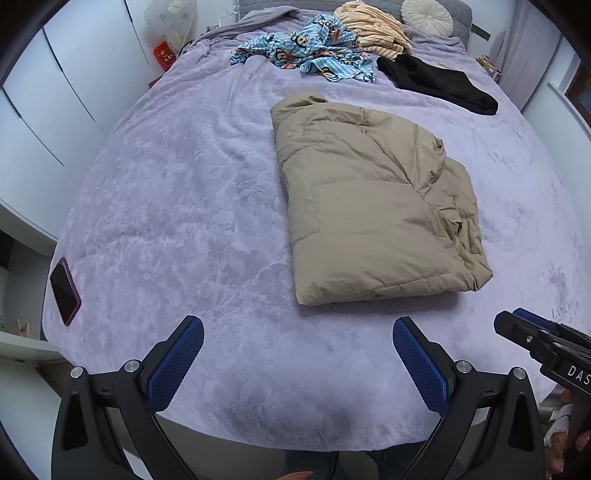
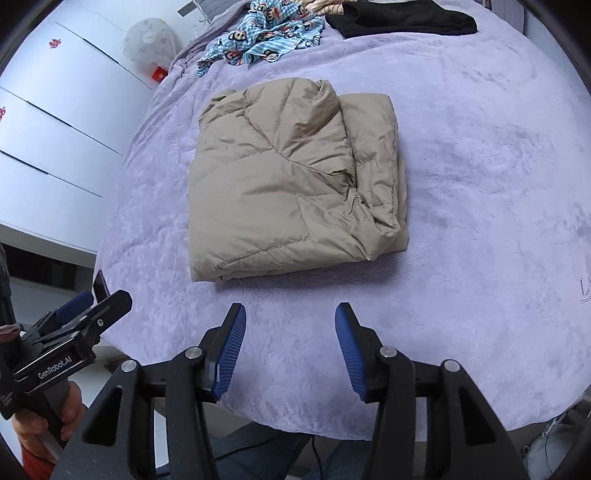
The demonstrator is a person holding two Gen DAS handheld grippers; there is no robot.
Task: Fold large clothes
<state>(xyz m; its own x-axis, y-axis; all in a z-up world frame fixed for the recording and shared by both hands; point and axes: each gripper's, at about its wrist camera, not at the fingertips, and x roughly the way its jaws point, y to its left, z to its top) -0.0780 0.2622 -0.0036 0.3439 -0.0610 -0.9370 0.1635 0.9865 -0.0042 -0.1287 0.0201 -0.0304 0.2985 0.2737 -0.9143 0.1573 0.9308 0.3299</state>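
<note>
A tan puffer jacket point(image 1: 373, 203) lies folded into a thick rectangle on the lilac bed cover point(image 1: 177, 206); it also shows in the right wrist view point(image 2: 291, 184). My left gripper point(image 1: 297, 328) is open and empty, held over the near edge of the bed, short of the jacket. My right gripper point(image 2: 290, 317) is open and empty, also near the bed's front edge, just short of the jacket's near hem. The right gripper shows at the lower right of the left wrist view point(image 1: 524, 328), and the left gripper at the lower left of the right wrist view point(image 2: 92, 310).
A blue monkey-print garment point(image 1: 306, 51), a peach striped garment point(image 1: 373, 27) and a black garment point(image 1: 439, 83) lie at the far end of the bed. A phone point(image 1: 64, 290) lies at the bed's left edge. White wardrobe doors point(image 1: 44, 96) stand on the left.
</note>
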